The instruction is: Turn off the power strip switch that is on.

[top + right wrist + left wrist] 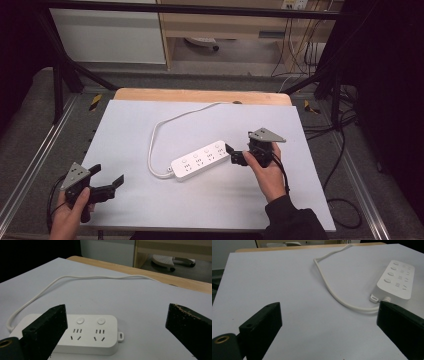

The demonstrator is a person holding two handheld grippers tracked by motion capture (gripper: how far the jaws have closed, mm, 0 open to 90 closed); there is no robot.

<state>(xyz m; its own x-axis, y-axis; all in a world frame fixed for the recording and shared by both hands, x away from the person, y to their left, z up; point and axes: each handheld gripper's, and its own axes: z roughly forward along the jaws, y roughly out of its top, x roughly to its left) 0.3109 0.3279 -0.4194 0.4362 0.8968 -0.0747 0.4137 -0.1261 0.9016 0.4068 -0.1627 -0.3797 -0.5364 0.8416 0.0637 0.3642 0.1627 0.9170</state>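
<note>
A white power strip [200,160] lies slantwise in the middle of the white table sheet [150,210], its white cord [152,140] looping off to the back edge. My right gripper [231,154] hangs just off the strip's right end, open and empty. Between its jaws in the right gripper view [117,308], the strip [82,335] shows two round buttons and socket slots, with the cord [75,277] beyond. My left gripper [107,175] rests at the front left corner, open and empty. Past its jaws in the left gripper view [329,306] lie the strip [397,280] and the cord [332,287].
The sheet covers a wooden table top [200,95] that shows bare along the back. Black frame bars [65,65] stand at both rear corners. Dark cables [345,135] trail over the floor at the right. A pale cabinet [110,35] stands behind.
</note>
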